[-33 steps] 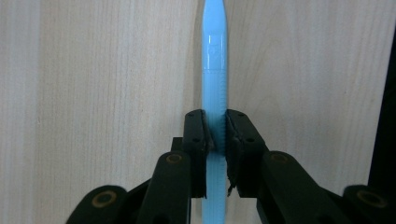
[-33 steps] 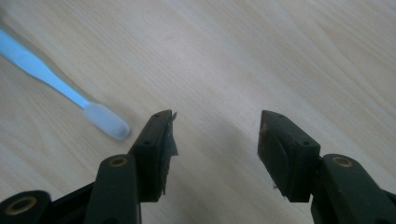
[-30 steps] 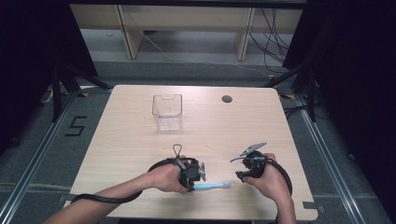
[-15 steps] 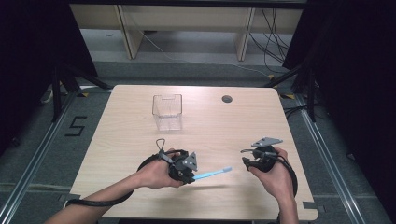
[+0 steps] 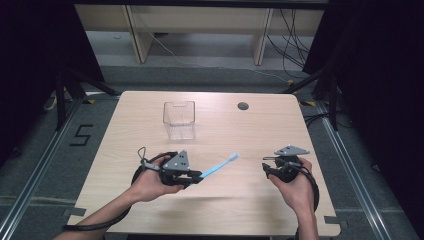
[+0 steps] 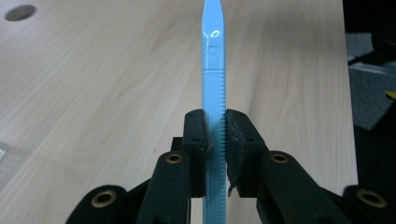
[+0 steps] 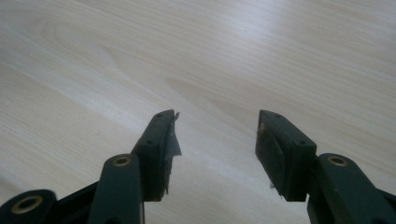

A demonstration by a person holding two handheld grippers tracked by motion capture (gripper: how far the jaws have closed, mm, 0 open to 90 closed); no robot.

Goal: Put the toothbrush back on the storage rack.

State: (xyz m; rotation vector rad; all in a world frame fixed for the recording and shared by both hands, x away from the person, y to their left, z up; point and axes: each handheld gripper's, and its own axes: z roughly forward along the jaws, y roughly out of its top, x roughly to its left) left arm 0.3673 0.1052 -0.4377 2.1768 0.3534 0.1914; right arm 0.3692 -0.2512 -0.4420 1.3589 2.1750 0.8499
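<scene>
Clear box (image 5: 179, 120) stands well beyond the toothbrush (image 5: 219, 166), path unobstructed

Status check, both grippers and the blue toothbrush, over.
Left gripper shut on the blue toothbrush, brush end raised toward table centre. Right gripper open, empty, above bare wood. Clear container upright farther back, nothing between it and the brush.

Each gripper is black, with a grey three-cornered plate on top and a black cable trailing back past a bare forearm. The left gripper (image 5: 192, 176) and right gripper (image 5: 267, 167) have blocky black jaws fixed by brass-ringed screws, with worn, ragged pads (image 7: 172, 140) on the inner faces.
</scene>
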